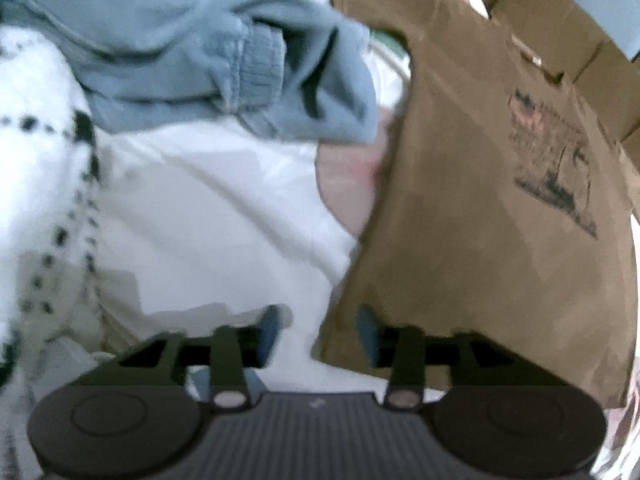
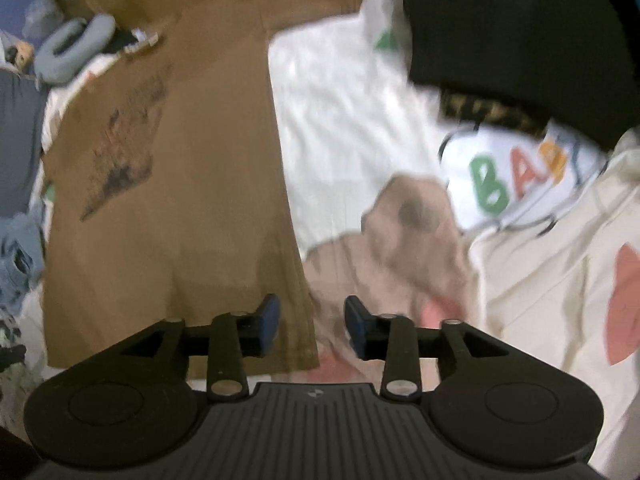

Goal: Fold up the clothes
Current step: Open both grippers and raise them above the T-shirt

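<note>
While the brown T-shirt [image 1: 480,208] lies spread flat with its dark printed graphic [image 1: 554,160] facing up, both sets of jaws stand apart over it with nothing between their blue pads; no earlier view shows how they got there. Seen from the left gripper [image 1: 318,334], the shirt fills the ground ahead and to the right of the jaws, its lower left corner just under the right-hand pad; seen from the right gripper [image 2: 310,326], the same shirt [image 2: 172,200] runs ahead and to the left, its hem corner beneath the left-hand pad. Ahead and left of the left jaws a blue-grey sweatshirt [image 1: 208,64] with a ribbed cuff lies crumpled on white bedding [image 1: 208,216]; far left sits a white cloth with black dots [image 1: 44,184]. Ahead and right of the right jaws lie a white garment with coloured letters [image 2: 516,176], a cream garment [image 2: 560,264] and a black cloth [image 2: 512,24]; a brown cardboard box [image 1: 600,56] stands beyond the shirt.
</note>
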